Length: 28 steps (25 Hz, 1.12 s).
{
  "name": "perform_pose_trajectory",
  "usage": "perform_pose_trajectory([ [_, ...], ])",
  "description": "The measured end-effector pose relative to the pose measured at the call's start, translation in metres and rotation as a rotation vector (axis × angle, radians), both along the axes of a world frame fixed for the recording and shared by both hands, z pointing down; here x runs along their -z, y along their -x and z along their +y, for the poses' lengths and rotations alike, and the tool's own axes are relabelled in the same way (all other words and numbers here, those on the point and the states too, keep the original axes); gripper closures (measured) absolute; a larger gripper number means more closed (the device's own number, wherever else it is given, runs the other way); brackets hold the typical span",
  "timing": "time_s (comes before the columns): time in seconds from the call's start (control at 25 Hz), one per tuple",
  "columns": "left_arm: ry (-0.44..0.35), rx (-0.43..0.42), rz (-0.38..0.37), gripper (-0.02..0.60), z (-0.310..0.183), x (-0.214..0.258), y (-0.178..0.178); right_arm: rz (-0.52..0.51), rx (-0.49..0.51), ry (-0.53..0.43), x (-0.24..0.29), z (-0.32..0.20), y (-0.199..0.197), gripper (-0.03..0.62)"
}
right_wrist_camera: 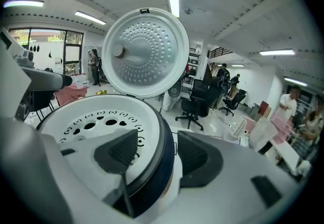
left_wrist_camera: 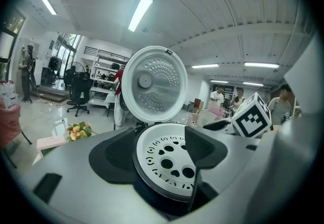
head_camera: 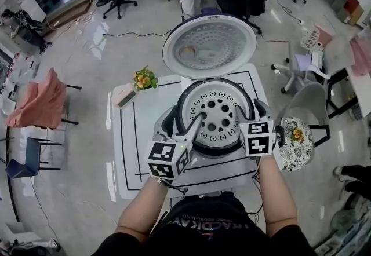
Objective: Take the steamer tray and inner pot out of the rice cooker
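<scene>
2 spread-jawed tools, left gripper and right gripper, straddle the steamer tray rim; shirt print reads TRACKDAY.

White table carries rice cooker, flower bunch and pink box

Rice cooker sits mid-worktop with its lid thrown right back, standing upright, dimpled silver inner face showing. Inside, the steamer tray lies level at the top: white, round, pierced with large holes and a ring of small slots. Wrapped close around it is the inner pot, only its dark rim and upper wall showing, seated in the cooker body.
</scene>
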State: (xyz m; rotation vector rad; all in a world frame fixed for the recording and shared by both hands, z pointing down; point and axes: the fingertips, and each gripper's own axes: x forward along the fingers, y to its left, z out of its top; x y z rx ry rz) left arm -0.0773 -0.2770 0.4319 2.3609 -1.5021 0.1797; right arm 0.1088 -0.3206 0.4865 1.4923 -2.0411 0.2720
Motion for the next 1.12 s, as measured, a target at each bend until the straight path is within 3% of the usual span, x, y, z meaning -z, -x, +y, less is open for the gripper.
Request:
perform_pose_trajectory([
  [0.4, 0.013, -0.039, 0.009, 0.281, -0.011, -0.007, 0.003, 0.097, -0.010, 0.050, -0.009, -0.002, 0.001, 0.385],
  [0.76, 0.017, -0.047, 0.013, 0.281, -0.009, -0.003, 0.006, 0.113, -0.046, 0.024, 0.001, -0.002, -0.002, 0.450],
  [1.12, 0.022, -0.043, 0.015, 0.281, -0.004, -0.004, 0.009, 0.123, -0.052, -0.027, 0.012, -0.001, 0.000, 0.451],
])
